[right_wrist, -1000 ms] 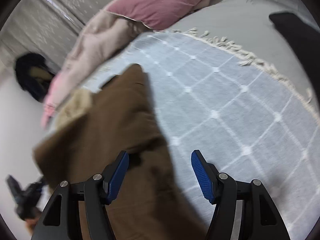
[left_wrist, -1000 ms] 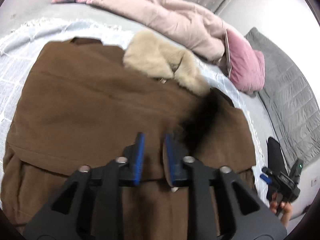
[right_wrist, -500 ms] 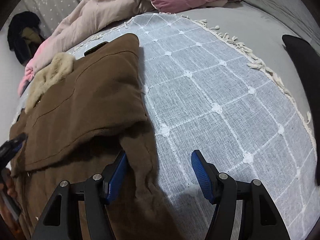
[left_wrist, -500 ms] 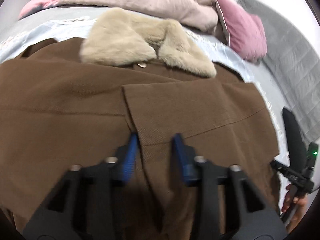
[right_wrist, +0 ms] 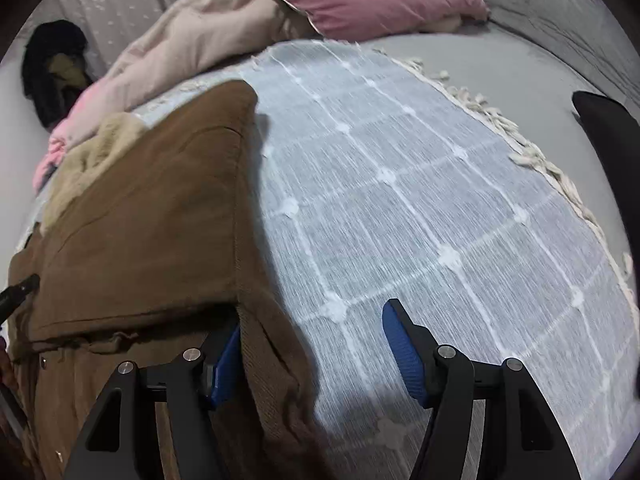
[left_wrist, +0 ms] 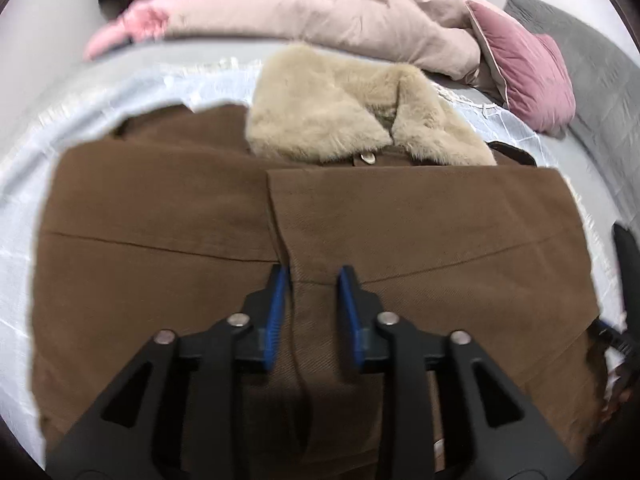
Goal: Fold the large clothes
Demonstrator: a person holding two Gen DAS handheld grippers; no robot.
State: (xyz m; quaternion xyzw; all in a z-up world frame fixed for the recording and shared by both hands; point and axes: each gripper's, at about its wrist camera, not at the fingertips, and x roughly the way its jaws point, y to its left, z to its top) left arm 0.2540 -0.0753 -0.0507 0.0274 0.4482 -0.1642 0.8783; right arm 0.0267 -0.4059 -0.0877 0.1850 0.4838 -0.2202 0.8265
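Observation:
A large brown coat (left_wrist: pixel 168 248) with a beige fur collar (left_wrist: pixel 340 120) lies on a pale blue grid-patterned blanket (right_wrist: pixel 400 200). Both sleeves are folded across the chest and meet near the middle. My left gripper (left_wrist: pixel 312 284) hovers over the coat's middle, open, with nothing between its blue pads. My right gripper (right_wrist: pixel 312 340) is open wide at the coat's right side edge (right_wrist: pixel 256 320), its left pad over the brown fabric, its right pad over the blanket. The coat also shows in the right wrist view (right_wrist: pixel 140 220).
A pink quilt (left_wrist: pixel 320 12) and a pink pillow (left_wrist: pixel 524 64) lie at the bed's far side. A grey bedcover (right_wrist: pixel 560 40) lies beyond the blanket's fringe (right_wrist: pixel 520 144). A dark object (right_wrist: pixel 604 128) lies at the far right. Dark clothes (right_wrist: pixel 52 64) sit by the wall.
The left gripper opened, letting go of the sleeve, which now lies flat across the chest, and drew back a little. The right gripper stayed open at the coat's edge.

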